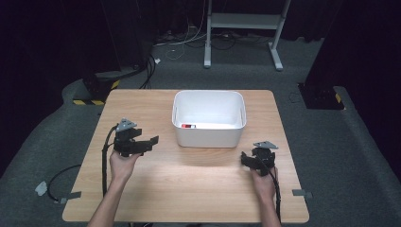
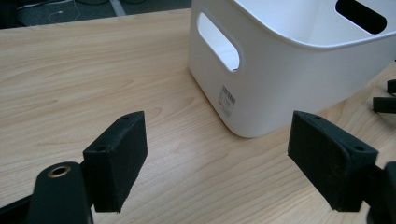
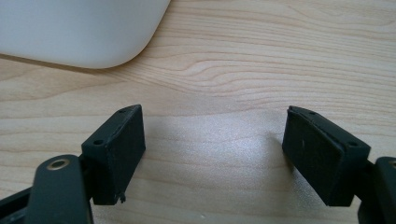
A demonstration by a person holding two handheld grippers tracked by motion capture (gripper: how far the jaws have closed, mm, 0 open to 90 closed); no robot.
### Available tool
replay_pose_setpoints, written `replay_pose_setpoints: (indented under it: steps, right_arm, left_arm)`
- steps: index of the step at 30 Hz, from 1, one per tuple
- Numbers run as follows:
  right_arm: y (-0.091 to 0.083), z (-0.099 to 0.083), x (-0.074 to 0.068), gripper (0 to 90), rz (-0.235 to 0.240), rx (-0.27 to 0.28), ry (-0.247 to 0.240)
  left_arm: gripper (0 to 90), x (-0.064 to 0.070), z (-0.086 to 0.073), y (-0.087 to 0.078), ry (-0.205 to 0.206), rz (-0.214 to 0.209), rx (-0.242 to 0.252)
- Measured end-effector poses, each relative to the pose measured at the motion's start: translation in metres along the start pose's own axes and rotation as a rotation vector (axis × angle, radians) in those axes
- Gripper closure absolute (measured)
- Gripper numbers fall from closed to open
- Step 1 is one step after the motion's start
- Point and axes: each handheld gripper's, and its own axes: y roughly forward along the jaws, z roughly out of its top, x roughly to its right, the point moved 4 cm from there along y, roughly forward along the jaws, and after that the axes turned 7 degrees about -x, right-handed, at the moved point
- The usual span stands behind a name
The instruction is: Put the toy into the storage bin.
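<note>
A white plastic bin [image 1: 208, 137] with handle cut-outs stands at the back middle of the wooden table [image 1: 189, 189]. Something small, red and white [image 1: 188, 126], shows low inside against its near wall; I cannot tell what it is. My left gripper [image 1: 147, 143] hovers left of the bin, open and holding nothing. In the left gripper view its jaws [image 2: 217, 140] point at the bin's labelled corner [image 2: 243, 93]. Right of the bin's near corner, my right gripper [image 1: 247, 160] is open and holds nothing. Its own view [image 3: 212, 135] looks at bare wood, with the bin's rounded corner [image 3: 79, 32] at upper left.
Grey carpet surrounds the table. A metal stand [image 1: 241, 21] and loose cables [image 1: 184, 42] lie behind it. A black-and-yellow striped base [image 1: 92, 101] sits at the table's back left corner, and a dark block [image 1: 321, 97] at the back right.
</note>
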Motion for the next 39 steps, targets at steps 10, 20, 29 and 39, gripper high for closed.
replay_pose_setpoints:
  steps: [10, 20, 29, 39]
  right_arm:
    - [0.0, 0.0, 0.0, 21.1, 0.0, 0.0, 0.0]
    - [0.0, 0.0, 0.0, 21.1, -0.001, -0.001, 0.003]
    - [0.0, 0.0, 0.0, 21.2, -0.001, -0.001, 0.003]
    - [0.0, 0.0, 0.0, 21.2, -0.001, -0.001, 0.004]
  left_arm:
    - [20.4, -0.001, -0.005, 0.009, -0.003, -0.001, -0.011]
    - [20.3, -0.001, -0.009, 0.015, 0.002, -0.006, -0.021]
    - [20.4, -0.005, -0.013, 0.019, -0.011, -0.001, -0.025]
    - [20.6, -0.007, -0.022, 0.025, -0.013, 0.009, -0.042]
